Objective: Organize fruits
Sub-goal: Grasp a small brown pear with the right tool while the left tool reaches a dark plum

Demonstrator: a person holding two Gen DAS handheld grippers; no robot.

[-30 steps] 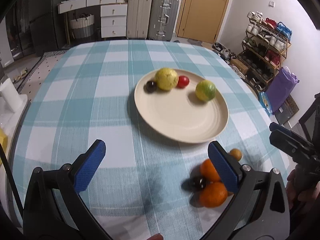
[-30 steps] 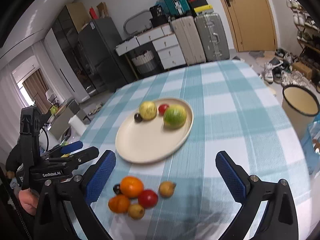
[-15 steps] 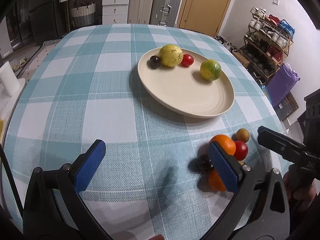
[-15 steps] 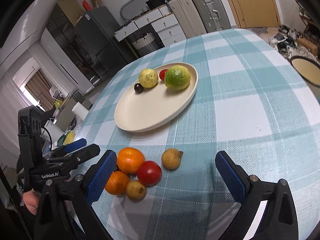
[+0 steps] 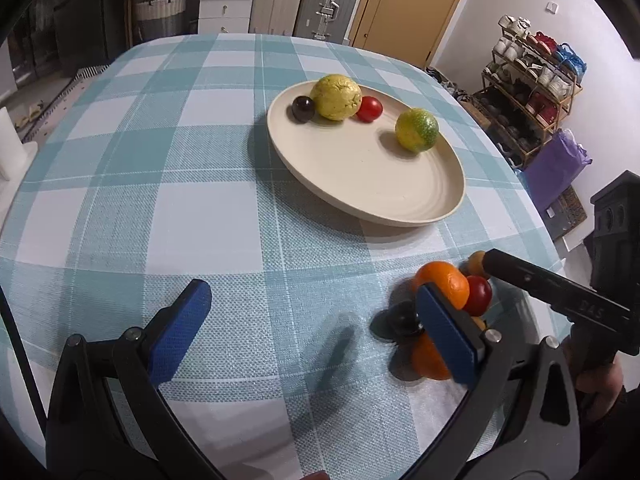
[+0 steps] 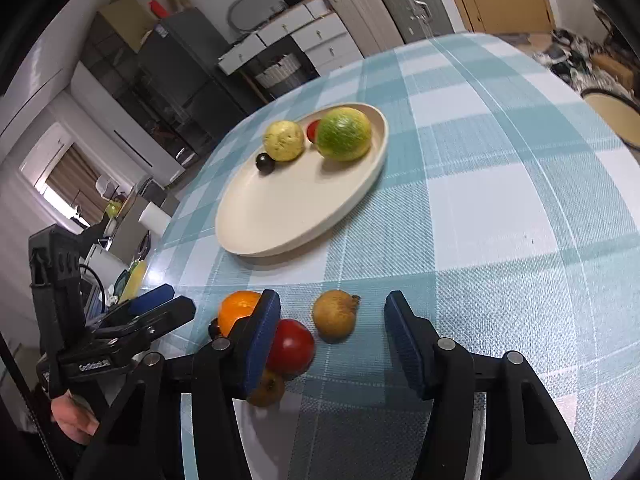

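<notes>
Nearest us, our right gripper (image 6: pixel 332 340) hangs low over the checked tablecloth (image 6: pixel 500 208), its blue pads closing with the red tomato (image 6: pixel 292 346) and the brownish fruit (image 6: pixel 334 320) between them, neither yet pressed. Our left gripper (image 5: pixel 312 320) holds its pads wide apart over bare cloth, with nothing between them. Just beside its right pad lies the loose heap at the table's near edge: an orange (image 5: pixel 444 284), a second orange (image 5: pixel 428 356), a dark round fruit (image 5: pixel 404 318). Farther off sits the cream plate (image 5: pixel 360 176), carrying a yellow bumpy fruit (image 5: pixel 336 97), a dark plum (image 5: pixel 303 109), a small tomato (image 5: pixel 369 109) and a green-yellow citrus (image 5: pixel 416 129).
</notes>
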